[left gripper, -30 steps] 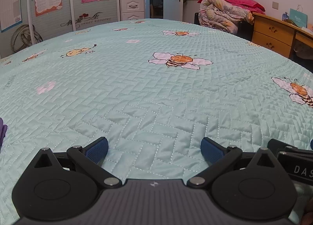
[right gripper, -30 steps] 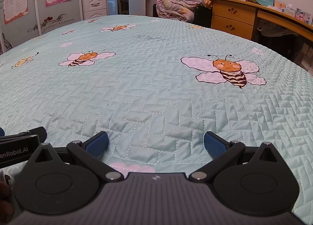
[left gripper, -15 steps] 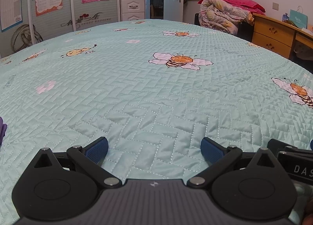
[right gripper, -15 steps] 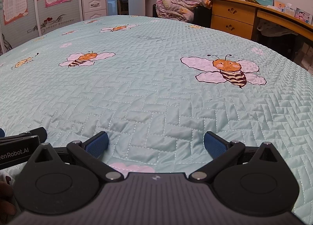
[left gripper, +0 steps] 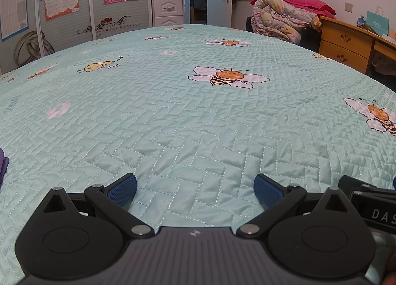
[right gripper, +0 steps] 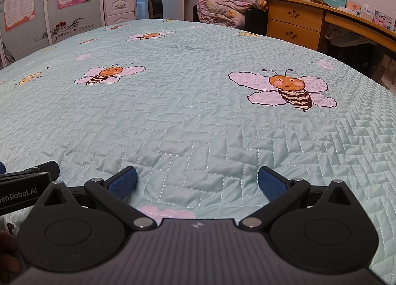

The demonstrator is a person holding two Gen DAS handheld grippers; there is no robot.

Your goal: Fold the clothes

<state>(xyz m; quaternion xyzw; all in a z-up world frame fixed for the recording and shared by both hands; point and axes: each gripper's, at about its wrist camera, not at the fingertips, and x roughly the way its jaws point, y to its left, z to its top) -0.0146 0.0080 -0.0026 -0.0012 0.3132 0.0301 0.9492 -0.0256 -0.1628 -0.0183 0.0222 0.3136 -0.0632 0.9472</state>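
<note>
On the bed (left gripper: 173, 116), both low | left claw (left gripper: 195, 189) spread wide, empty | right claw (right gripper: 197, 182) likewise | purple cloth (left gripper: 3, 163) at 9 o'clock, cut off by left-view edge, garment unclear

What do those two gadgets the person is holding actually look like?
Both match: the left gripper and right gripper each have a ribbed dark grey body, two round black discs, black linkage arms with silver pins, and two fingers tipped with textured blue pads. White lettering, only partly readable, runs along each one's side. No cables or sleeves show.
</note>
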